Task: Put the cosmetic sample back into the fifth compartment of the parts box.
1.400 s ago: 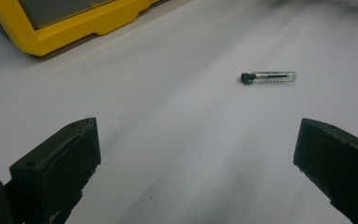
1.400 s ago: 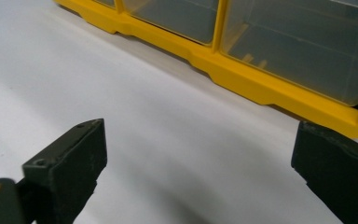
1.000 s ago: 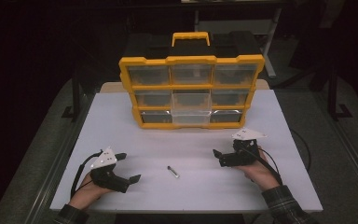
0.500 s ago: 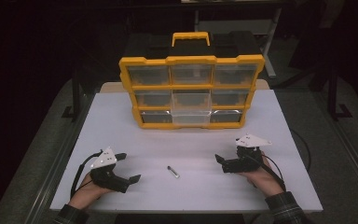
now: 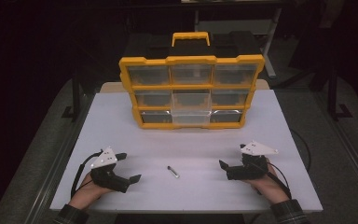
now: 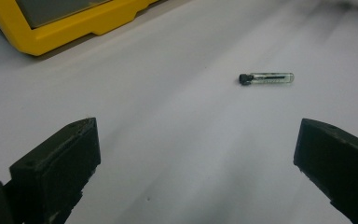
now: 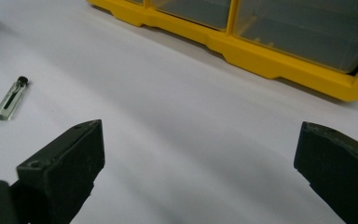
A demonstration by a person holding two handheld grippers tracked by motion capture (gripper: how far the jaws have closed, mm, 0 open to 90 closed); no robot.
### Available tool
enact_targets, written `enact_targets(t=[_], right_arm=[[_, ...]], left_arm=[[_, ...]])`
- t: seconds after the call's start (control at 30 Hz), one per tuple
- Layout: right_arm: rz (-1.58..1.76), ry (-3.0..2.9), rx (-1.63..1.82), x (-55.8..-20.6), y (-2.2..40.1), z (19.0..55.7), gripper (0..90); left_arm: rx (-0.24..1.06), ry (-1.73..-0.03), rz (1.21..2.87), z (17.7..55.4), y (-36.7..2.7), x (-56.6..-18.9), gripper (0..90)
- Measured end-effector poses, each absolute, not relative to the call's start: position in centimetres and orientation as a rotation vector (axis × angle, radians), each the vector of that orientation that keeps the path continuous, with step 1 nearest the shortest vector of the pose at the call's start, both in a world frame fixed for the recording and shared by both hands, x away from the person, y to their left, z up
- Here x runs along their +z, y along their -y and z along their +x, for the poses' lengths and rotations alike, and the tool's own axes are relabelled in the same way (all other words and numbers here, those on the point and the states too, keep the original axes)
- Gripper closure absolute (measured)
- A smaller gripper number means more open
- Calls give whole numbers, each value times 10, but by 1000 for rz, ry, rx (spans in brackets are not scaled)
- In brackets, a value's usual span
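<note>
Both jaws pairs stand wide apart and hold nothing. The right gripper (image 5: 237, 167) has moved nearer to the table's front edge than 1 second ago; the left gripper (image 5: 128, 168) stayed. Both rest low on the white table (image 5: 279, 126). The small glass vial (image 5: 173, 171) lies between them, untouched, well before the yellow drawer organizer (image 5: 192, 91).

Bare table (image 5: 200, 144) between both sides — small vial (image 5: 173, 171) mid-front, yellow drawer organizer (image 5: 191, 91) blocking the back
</note>
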State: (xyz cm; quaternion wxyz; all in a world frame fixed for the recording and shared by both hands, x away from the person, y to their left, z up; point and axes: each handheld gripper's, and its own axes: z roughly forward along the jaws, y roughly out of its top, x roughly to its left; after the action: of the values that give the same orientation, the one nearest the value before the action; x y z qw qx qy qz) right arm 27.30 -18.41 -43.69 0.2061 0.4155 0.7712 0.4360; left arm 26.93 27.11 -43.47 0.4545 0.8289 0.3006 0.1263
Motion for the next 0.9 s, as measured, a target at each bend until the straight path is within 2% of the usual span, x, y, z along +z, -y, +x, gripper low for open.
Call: enact_targets(t=[0.9], right_arm=[[1140,-2180,1191,-444,188,269,13]], left_arm=[[288,-723,2050,274,-252,-430,0]])
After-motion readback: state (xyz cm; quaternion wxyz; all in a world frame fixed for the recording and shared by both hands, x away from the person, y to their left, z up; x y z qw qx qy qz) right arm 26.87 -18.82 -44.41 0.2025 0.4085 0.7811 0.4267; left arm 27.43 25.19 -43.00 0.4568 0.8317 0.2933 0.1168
